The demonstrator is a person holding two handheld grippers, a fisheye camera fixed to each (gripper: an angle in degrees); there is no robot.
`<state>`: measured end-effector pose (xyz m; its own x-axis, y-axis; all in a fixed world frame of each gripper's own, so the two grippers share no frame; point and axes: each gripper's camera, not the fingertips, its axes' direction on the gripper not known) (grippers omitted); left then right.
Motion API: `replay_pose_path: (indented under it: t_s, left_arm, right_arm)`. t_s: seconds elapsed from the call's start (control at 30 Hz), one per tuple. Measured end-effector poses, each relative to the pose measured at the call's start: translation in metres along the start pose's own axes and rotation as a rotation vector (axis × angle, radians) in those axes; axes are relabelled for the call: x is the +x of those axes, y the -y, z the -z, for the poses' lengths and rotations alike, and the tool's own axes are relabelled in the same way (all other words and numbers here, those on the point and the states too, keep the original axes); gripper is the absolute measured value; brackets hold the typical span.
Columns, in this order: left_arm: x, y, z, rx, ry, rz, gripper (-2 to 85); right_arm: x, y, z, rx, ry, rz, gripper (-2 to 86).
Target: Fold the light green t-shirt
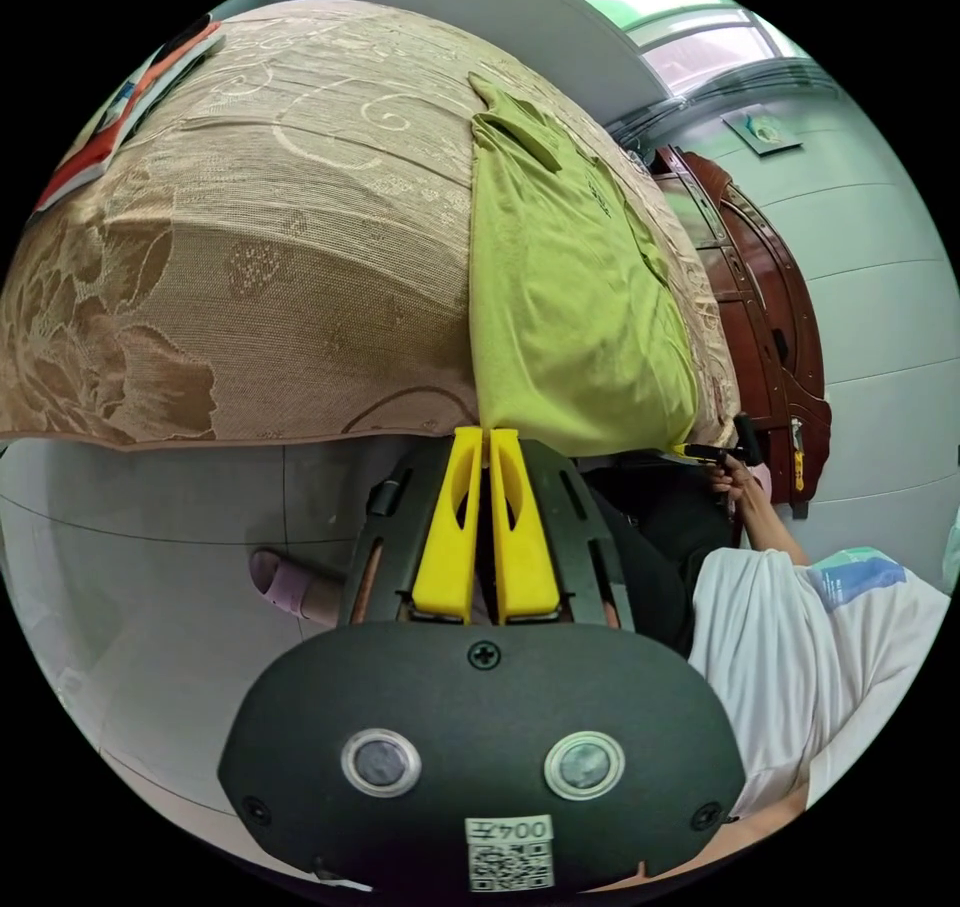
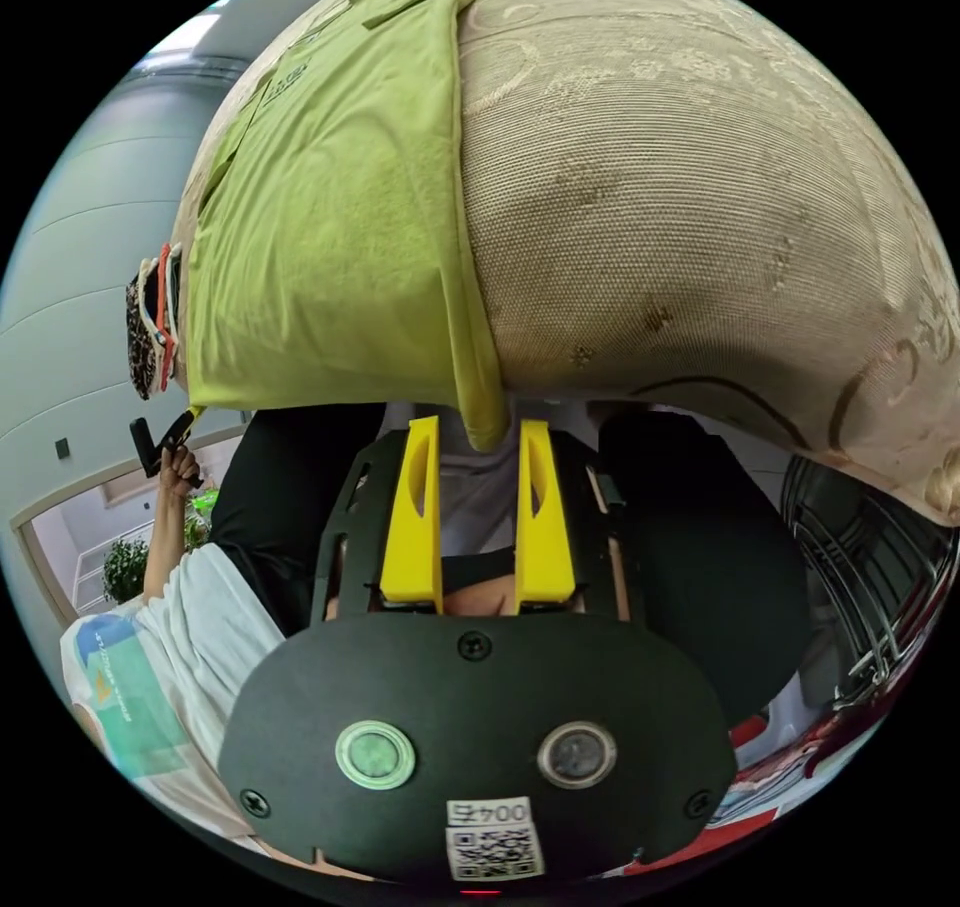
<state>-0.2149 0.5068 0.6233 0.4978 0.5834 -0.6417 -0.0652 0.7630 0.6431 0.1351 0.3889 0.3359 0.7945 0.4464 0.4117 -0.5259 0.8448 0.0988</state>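
Observation:
The light green t-shirt [image 1: 560, 287] lies flat on a surface under a beige patterned cover [image 1: 250, 247], its hem at the near edge and its collar end far away. My left gripper [image 1: 485, 437] has its yellow jaws pressed together on one hem corner. The right gripper [image 1: 712, 452], held by a hand, is at the other hem corner. In the right gripper view the t-shirt [image 2: 330, 237] hangs a corner down between the parted jaws of my right gripper [image 2: 480, 432], which is open. The left gripper [image 2: 170, 437] is at the far corner.
A stack of folded clothes [image 1: 110, 127] sits on the cover's far side, also seen as a pile [image 2: 150, 327]. Dark wooden furniture [image 1: 770, 347] stands beyond the shirt. The person's white top [image 1: 800, 647], dark trousers [image 2: 700, 567] and a slippered foot [image 1: 285, 582] are close. A wire rack [image 2: 870, 567] stands nearby.

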Motion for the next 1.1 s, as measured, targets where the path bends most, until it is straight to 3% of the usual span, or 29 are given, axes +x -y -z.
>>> replay_pose_path:
  t_s: [0.23,0.6,1.1]
  left_arm:
    - [0.002,0.004,0.019,0.015,-0.045,0.03,1.2]
    - [0.006,0.008,0.083,0.058,-0.316,0.027,0.9]
    - [0.047,-0.032,0.171,0.089,-0.473,-0.07,1.0]
  right_arm:
    - [0.027,0.019,-0.003,-0.033,0.076,0.069,0.4]
    - [0.069,-0.049,0.1,0.182,0.354,0.226,-0.8]
    - [0.111,-0.157,0.14,0.248,0.393,0.248,-0.8]
